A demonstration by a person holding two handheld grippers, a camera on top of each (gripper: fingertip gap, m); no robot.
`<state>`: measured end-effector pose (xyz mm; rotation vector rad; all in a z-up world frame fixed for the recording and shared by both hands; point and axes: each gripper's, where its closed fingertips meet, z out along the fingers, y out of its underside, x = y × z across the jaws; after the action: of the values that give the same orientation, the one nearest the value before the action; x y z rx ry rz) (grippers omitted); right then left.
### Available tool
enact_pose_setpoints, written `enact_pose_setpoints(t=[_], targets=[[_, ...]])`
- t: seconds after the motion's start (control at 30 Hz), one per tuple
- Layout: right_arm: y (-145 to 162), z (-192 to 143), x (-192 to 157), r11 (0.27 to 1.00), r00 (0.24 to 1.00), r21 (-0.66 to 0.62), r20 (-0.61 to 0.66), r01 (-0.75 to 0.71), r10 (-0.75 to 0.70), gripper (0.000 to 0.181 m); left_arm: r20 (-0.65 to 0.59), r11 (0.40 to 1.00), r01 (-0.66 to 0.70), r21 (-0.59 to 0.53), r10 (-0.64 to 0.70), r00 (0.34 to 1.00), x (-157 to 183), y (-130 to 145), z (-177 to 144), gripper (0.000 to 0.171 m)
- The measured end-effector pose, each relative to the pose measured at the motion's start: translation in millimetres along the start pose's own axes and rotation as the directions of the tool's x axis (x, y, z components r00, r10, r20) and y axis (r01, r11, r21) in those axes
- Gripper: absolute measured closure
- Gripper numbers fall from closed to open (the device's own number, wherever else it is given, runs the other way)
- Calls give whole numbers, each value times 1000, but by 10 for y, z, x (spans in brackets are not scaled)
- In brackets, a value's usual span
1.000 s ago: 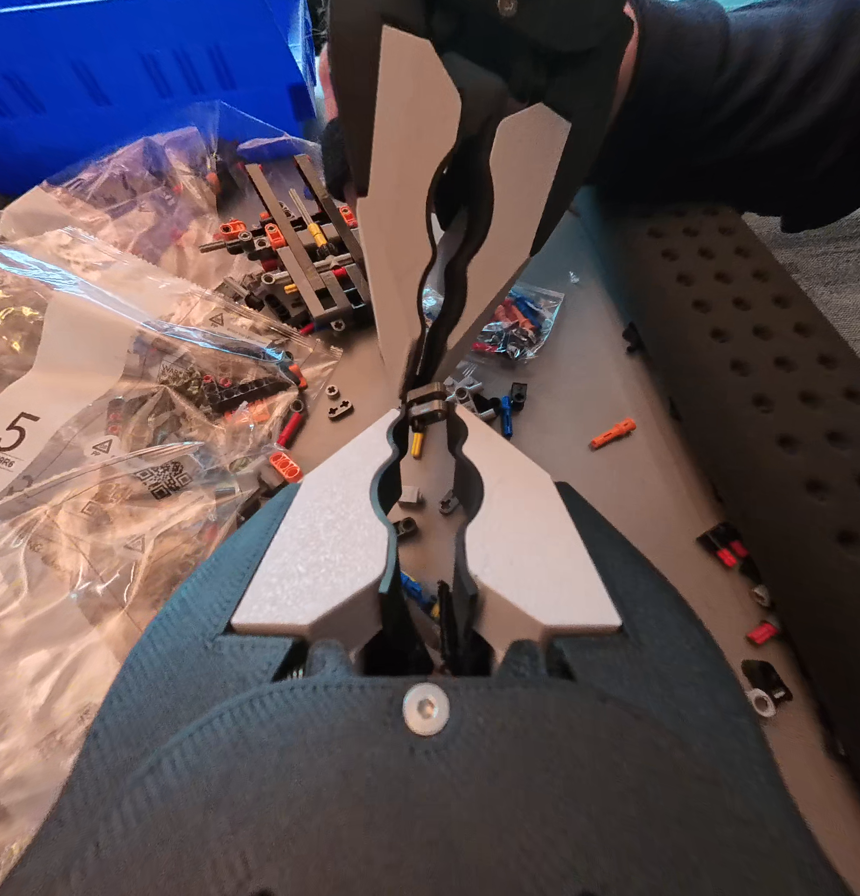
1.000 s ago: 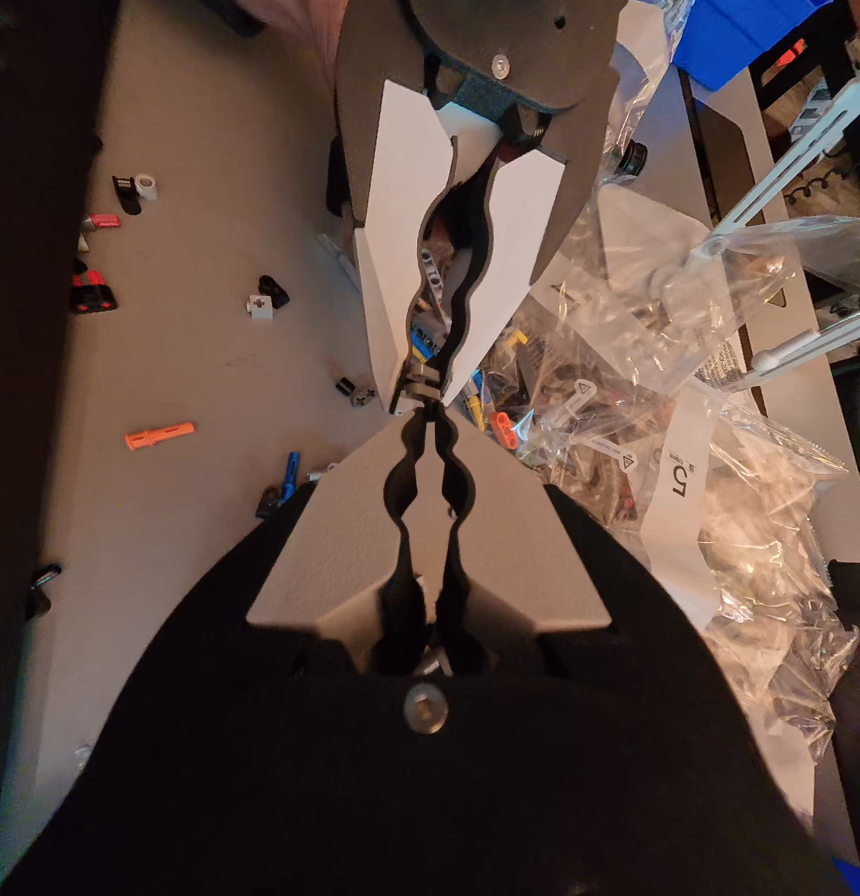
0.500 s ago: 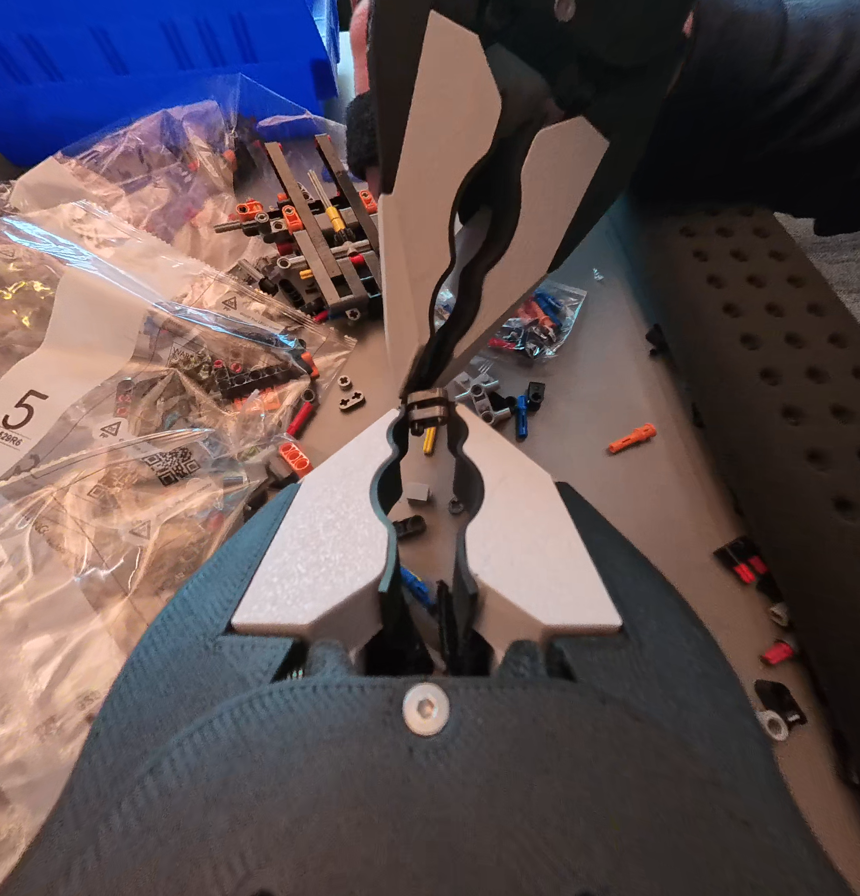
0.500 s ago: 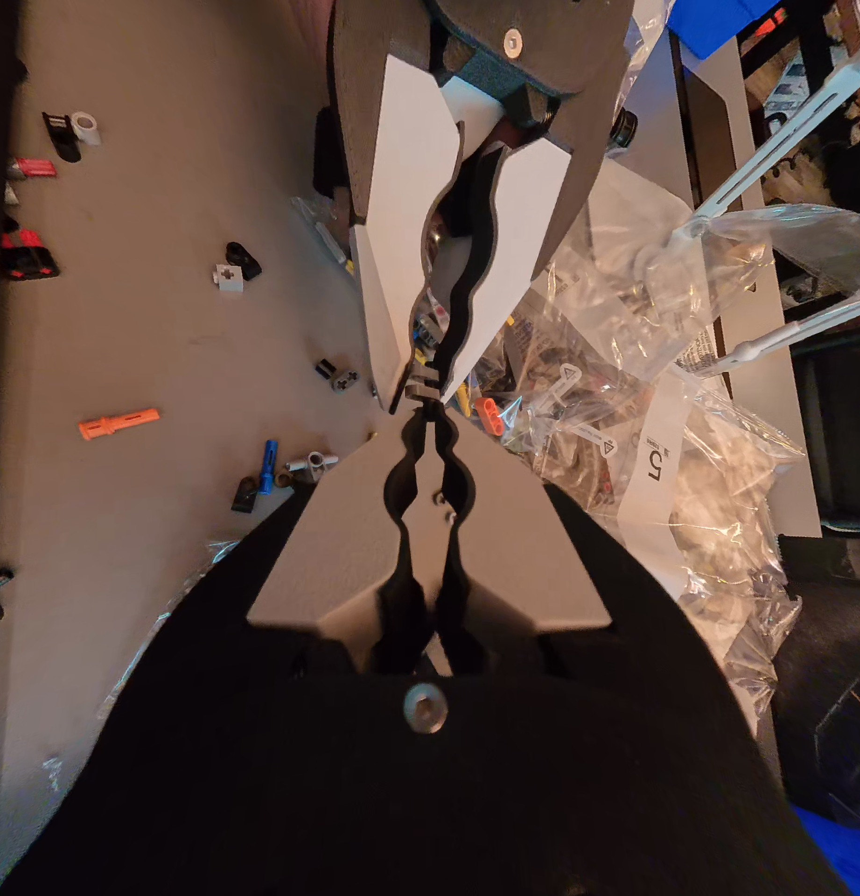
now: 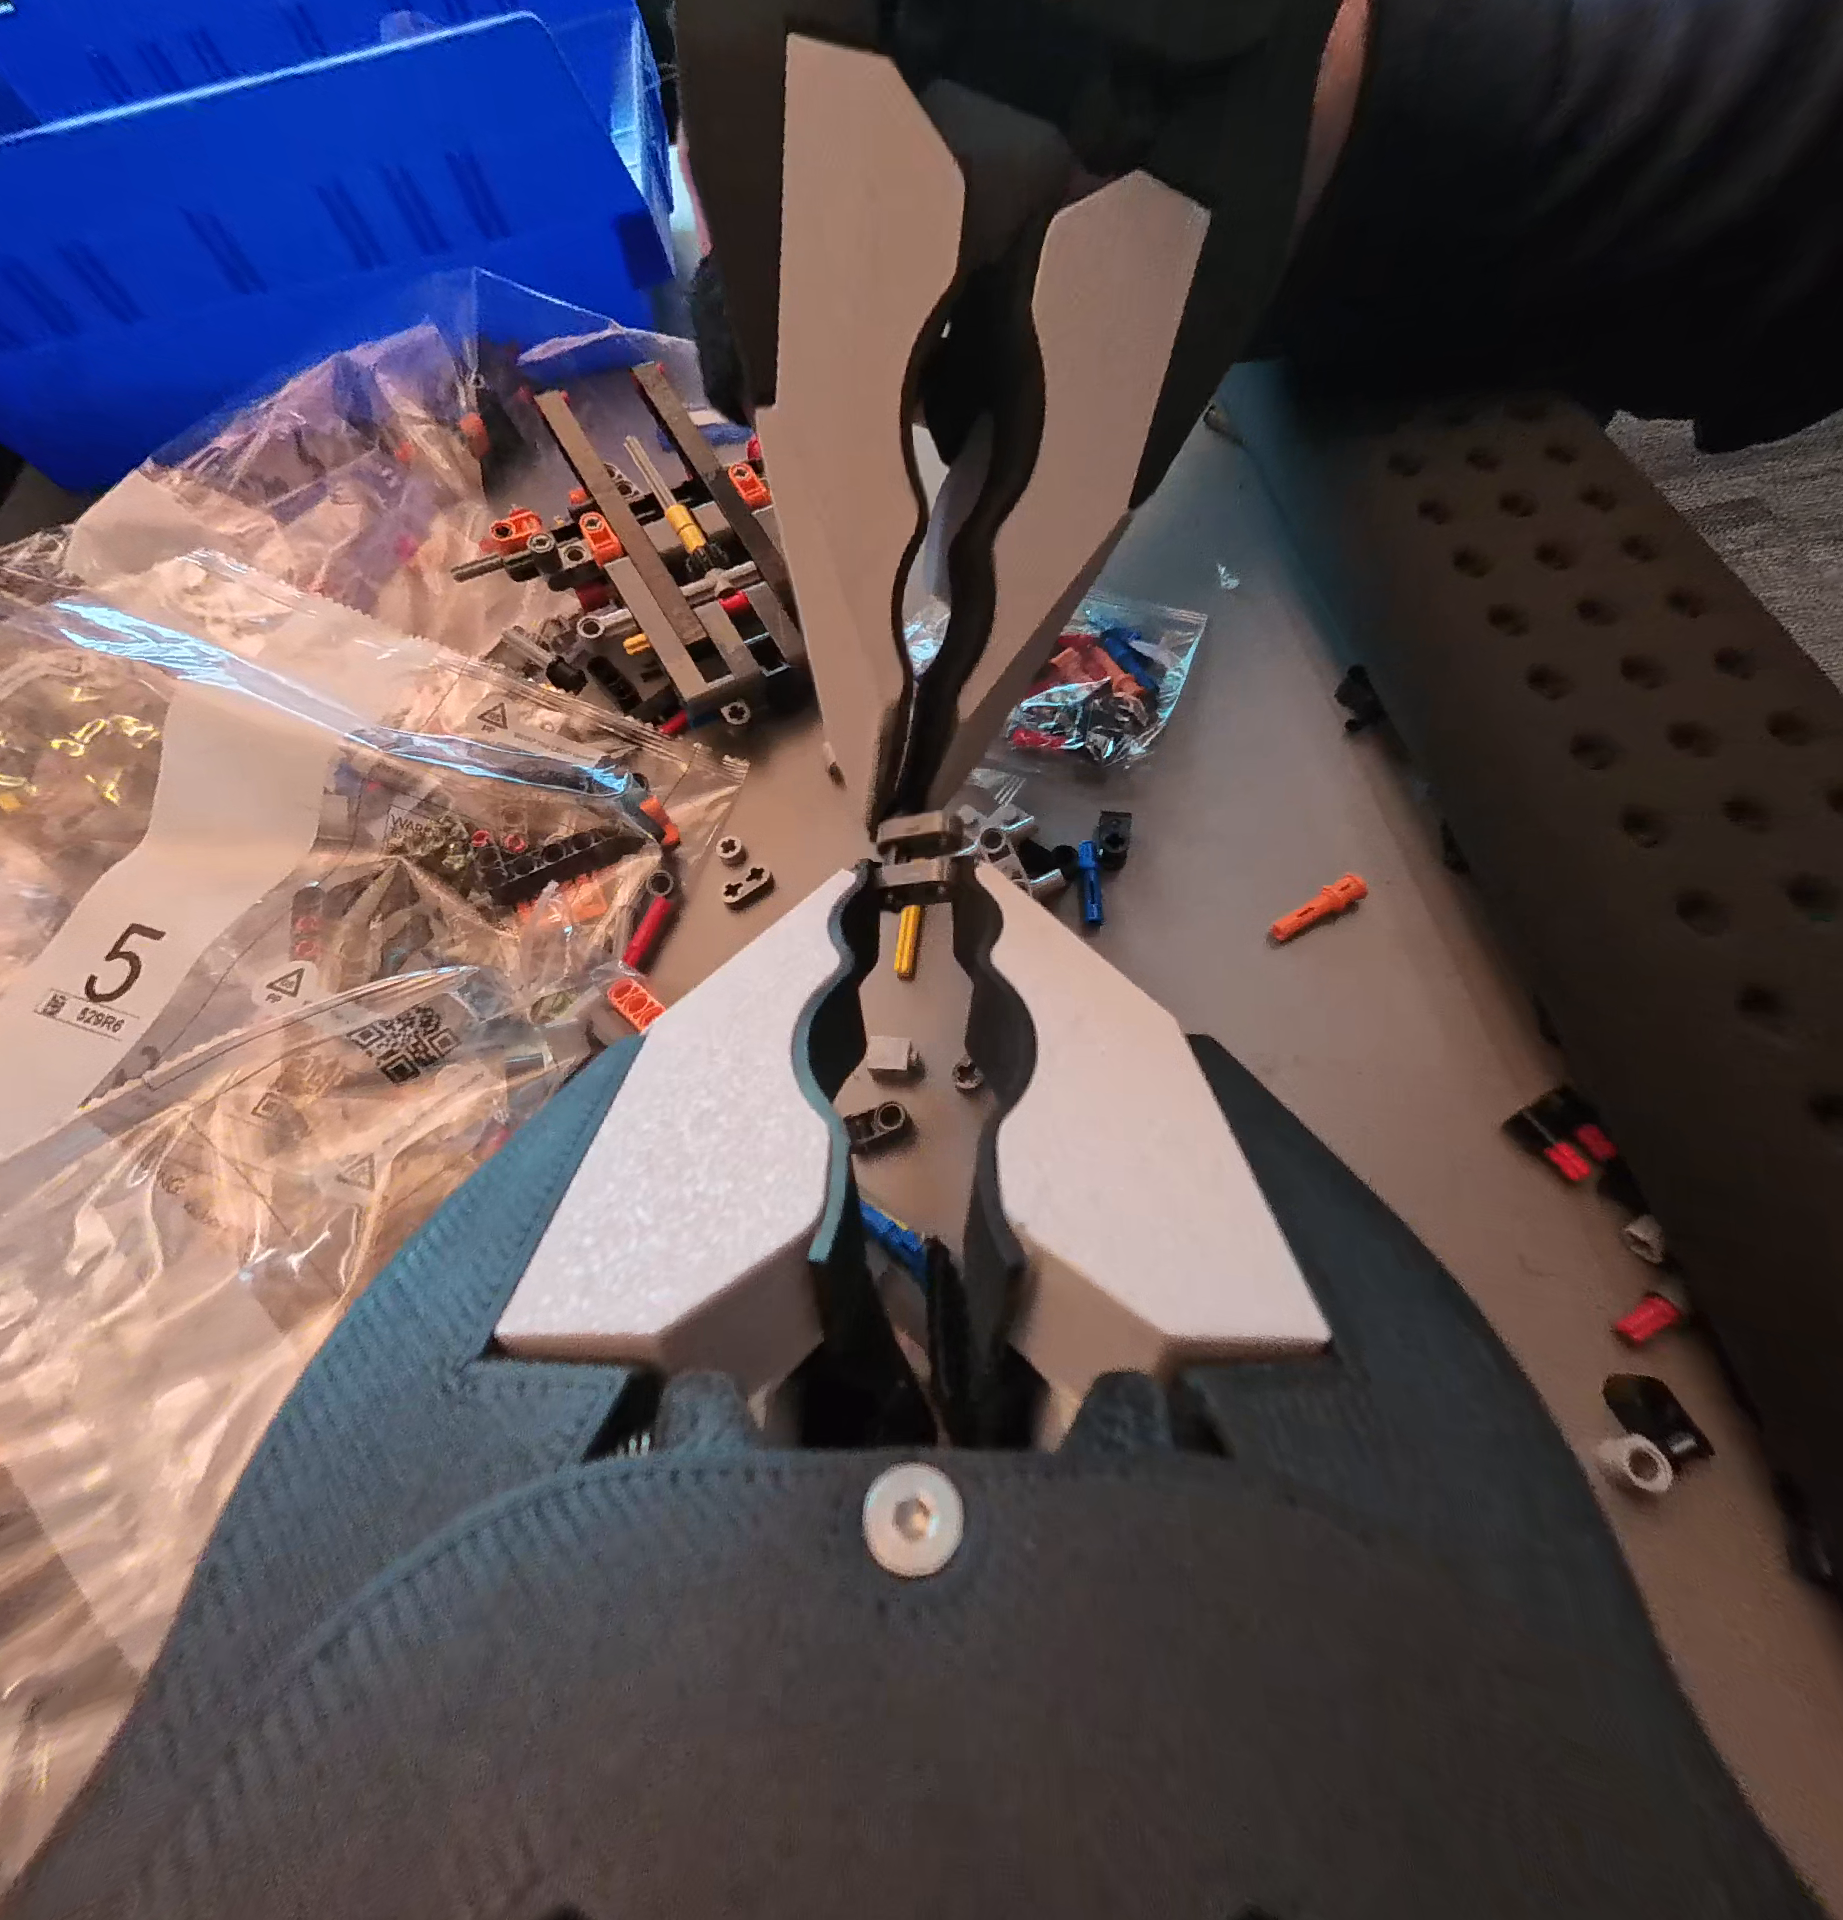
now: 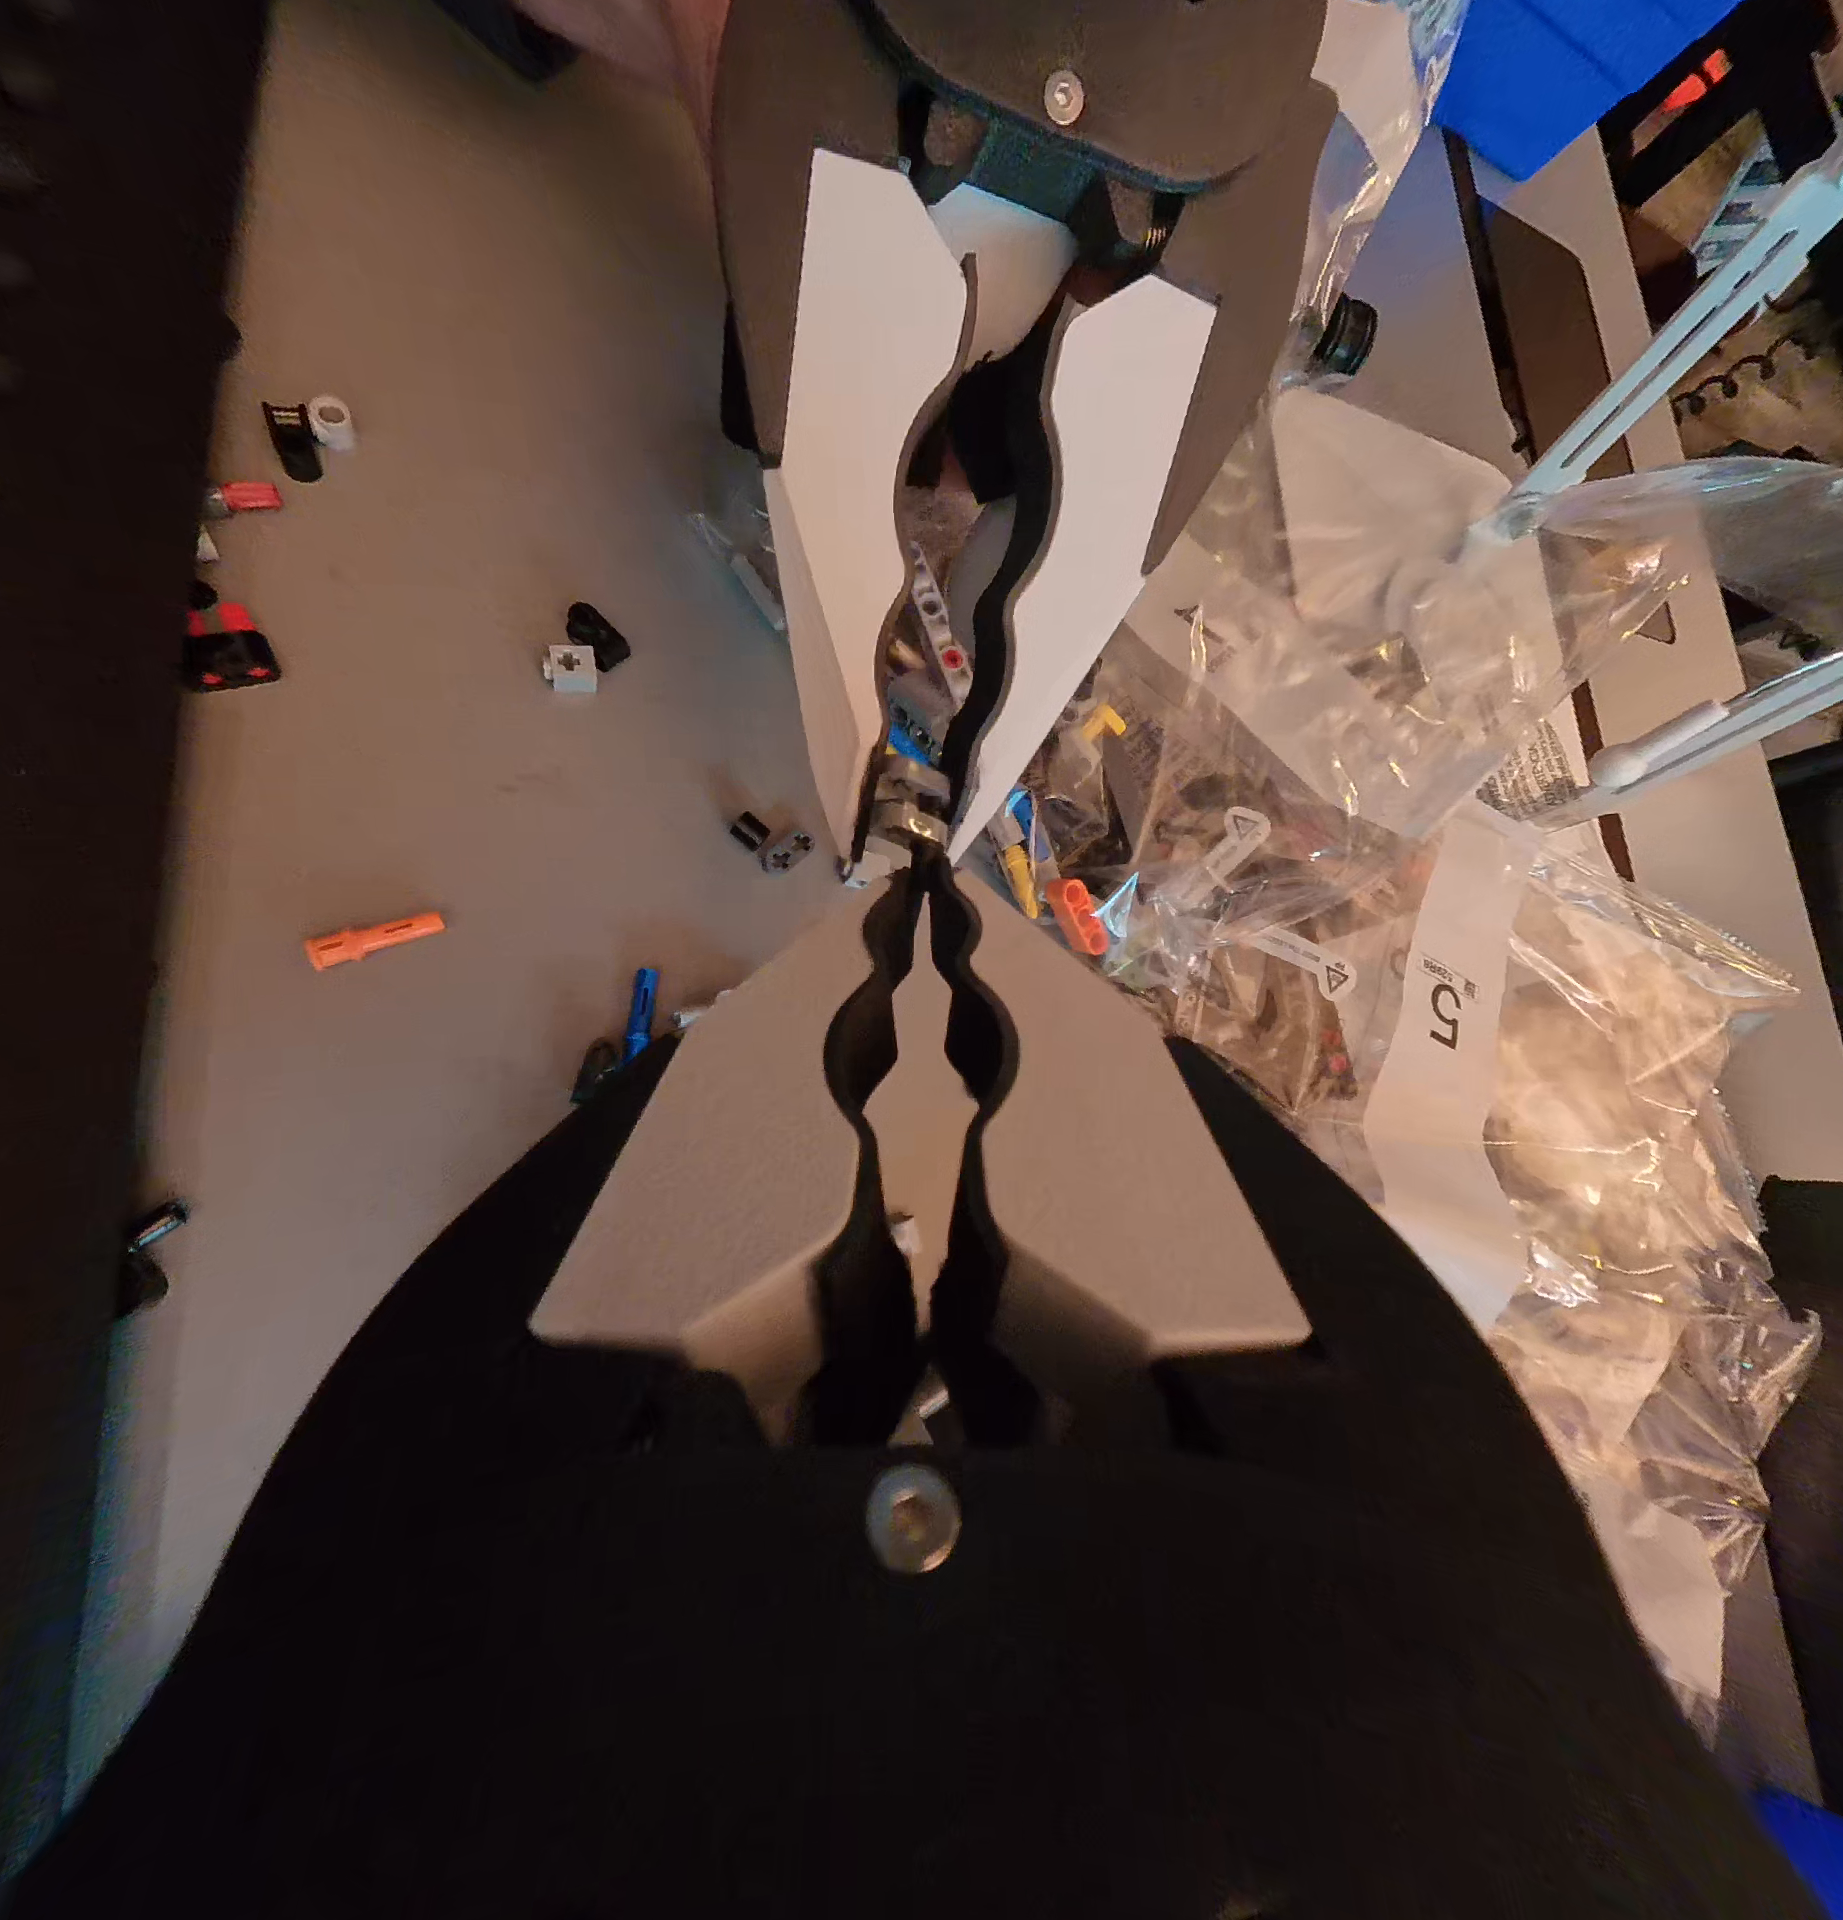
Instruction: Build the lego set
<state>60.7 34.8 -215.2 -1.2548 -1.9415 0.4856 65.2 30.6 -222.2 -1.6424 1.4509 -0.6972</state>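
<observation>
Gripping tip to tip, our left gripper (image 5: 915, 885) and right gripper (image 6: 915, 871) meet over the grey tabletop (image 5: 1260, 1039).
We see clear plastic parts bags (image 5: 221, 883) at left; our left jaws clamp a small grey lego connector piece (image 5: 912, 881), our right jaws pinch its upper twin (image 5: 919, 829), and an orange pin (image 5: 1317, 906) lies right.

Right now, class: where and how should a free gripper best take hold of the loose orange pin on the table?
Grip the orange pin across its narrow shaft near the middle, coming straight down. It lies flat on the table, apart from other pieces, so fingers likely fit on both long sides.
</observation>
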Motion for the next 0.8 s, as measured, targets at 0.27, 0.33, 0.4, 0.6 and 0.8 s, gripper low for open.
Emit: enact_pose_setpoints(t=[0.27, 0.33, 0.4, 0.6, 0.8], targets=[[-11, -174, 106, 994, 996, 71, 1, -88, 88, 181, 25, 999, 12, 47, -13, 1000, -110, -112, -291, 158], [142, -76, 56, 997, 996, 5, 20, -83, 83, 181, -62, 1000, 20, -21, -21, 998, 74, 40, -108, 158], [166, -41, 24, 996, 994, 10, 51, -92, 92, 181, -87, 993, -2, -118, -8, 996, 152, 233, 7, 158], [122, 31, -60, 999, 996, 13, 74, -50, 49, 180, -87, 990, 19, -140, -31, 996, 153, 284, 84, 148], [146, 77, -50, 1000, 999, -12, 47, -16, 17, 180, -60, 996, 43, -79, -48, 997, 112, 160, 112, 137]])
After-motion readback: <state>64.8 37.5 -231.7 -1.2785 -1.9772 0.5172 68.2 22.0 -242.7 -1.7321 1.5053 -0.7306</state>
